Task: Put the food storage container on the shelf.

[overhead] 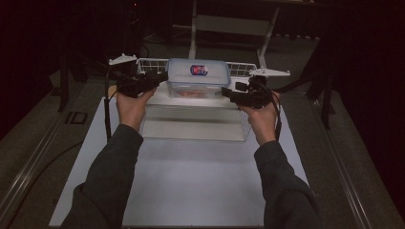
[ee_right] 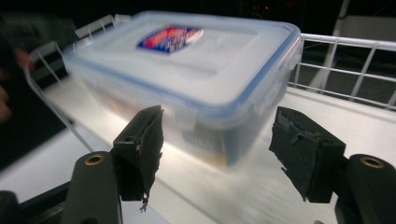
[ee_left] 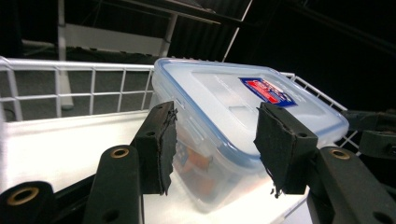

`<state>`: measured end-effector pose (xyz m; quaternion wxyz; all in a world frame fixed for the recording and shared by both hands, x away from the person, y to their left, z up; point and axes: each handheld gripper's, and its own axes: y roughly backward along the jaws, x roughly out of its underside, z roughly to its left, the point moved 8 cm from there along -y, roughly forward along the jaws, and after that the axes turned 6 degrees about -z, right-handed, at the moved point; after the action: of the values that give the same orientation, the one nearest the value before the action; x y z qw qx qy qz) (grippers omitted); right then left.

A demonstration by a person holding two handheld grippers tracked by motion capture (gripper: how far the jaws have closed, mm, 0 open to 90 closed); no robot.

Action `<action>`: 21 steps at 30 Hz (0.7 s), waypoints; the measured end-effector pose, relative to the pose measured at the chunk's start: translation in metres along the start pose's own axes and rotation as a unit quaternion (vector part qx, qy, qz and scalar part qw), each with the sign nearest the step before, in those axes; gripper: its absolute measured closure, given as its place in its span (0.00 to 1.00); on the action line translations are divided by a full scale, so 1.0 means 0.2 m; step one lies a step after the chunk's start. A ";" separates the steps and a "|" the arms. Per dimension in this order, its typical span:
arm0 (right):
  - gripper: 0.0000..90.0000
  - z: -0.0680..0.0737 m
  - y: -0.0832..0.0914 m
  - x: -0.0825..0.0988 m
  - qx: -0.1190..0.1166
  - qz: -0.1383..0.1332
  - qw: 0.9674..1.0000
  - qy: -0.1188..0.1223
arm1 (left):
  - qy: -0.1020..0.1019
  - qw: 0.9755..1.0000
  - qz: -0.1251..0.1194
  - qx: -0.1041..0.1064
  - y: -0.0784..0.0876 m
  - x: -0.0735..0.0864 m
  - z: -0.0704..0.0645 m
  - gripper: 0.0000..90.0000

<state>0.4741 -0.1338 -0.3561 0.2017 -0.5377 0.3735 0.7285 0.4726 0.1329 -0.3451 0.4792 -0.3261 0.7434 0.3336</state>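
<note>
High view, upper center: clear lidded box (overhead: pixel 198 77), red-blue label (overhead: pixel 198 70) unreadable; left gripper (overhead: pixel 160 78) and right gripper (overhead: pixel 228 93) fingers spread, untouching.

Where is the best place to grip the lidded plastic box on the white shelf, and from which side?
Probably the two short ends of the plastic box, one gripper from each side: its lid is broad and flat, but the end walls look narrow enough for the jaws.

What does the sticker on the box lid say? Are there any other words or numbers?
Sticker on the lid of the plastic box: red and blue with white marks, too blurred and small to read in any view.
No other words, numbers or signs can be read.
</note>
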 end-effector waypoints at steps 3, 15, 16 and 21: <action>0.37 0.01 0.05 0.02 0.006 0.020 0.999 0.042 | -0.033 0.999 0.009 0.000 0.08 0.00 -0.02 0.53; 0.34 0.05 0.36 0.25 -0.012 0.020 0.996 0.086 | -0.110 0.994 0.002 0.012 0.48 0.24 -0.05 0.44; 0.32 0.05 0.39 0.28 -0.014 0.019 0.996 0.087 | -0.117 0.993 0.003 0.008 0.52 0.27 -0.05 0.43; 0.29 0.07 0.55 0.45 -0.011 0.002 0.996 0.088 | -0.125 0.992 0.005 -0.013 0.69 0.47 -0.01 0.40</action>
<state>0.3587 -0.2041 -0.4021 0.1608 -0.6010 0.3825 0.6831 0.3297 0.1942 -0.4068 0.5626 -0.2840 0.6750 0.3836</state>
